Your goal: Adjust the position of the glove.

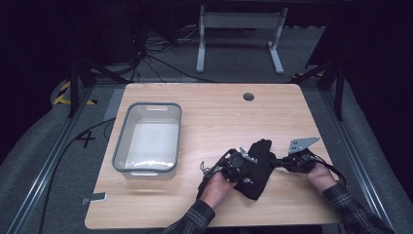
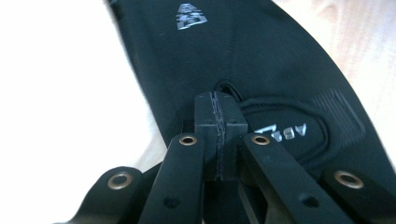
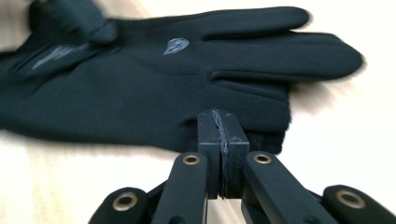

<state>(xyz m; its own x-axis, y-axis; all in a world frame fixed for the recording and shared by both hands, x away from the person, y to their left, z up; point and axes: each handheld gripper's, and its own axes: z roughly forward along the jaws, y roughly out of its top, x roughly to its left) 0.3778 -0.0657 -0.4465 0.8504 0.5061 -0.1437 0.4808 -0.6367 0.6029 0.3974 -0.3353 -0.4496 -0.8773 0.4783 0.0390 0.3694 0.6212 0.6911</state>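
**A:** What's closest to us?

**B:** The person's two sleeves at the bottom of the high view, and then the hands. The left gripper (image 1: 242, 157) and the right gripper (image 1: 281, 161) are both at a black glove (image 1: 257, 168). The glove lies on the wooden table (image 1: 214, 117), near the front edge, between the two hands.

**A:** Are the claws open?

**B:** No. Both are squeezed all the way together. In the left gripper view, the left gripper's (image 2: 219, 106) jaws touch each other right at the glove (image 2: 261, 60), near its cuff. It looks like they pinch a bit of cloth, but I can't be sure. In the right gripper view, the right gripper's (image 3: 220, 122) jaws are tight too, at the edge of the glove (image 3: 140, 88) by the thumb side. Same thing there, the tips cover the spot.

**A:** So how far along is the job?

**B:** I think it's early. The glove is flat on the table. The grey bin (image 1: 148, 139) on the left looks empty, and it's well apart from the glove. If the glove goes in there, lifting and carrying are left to do.

**A:** What's hard to see?

**B:** The right gripper view is blurry. The writing on the glove is too small to read. The hands hide part of the glove from above.
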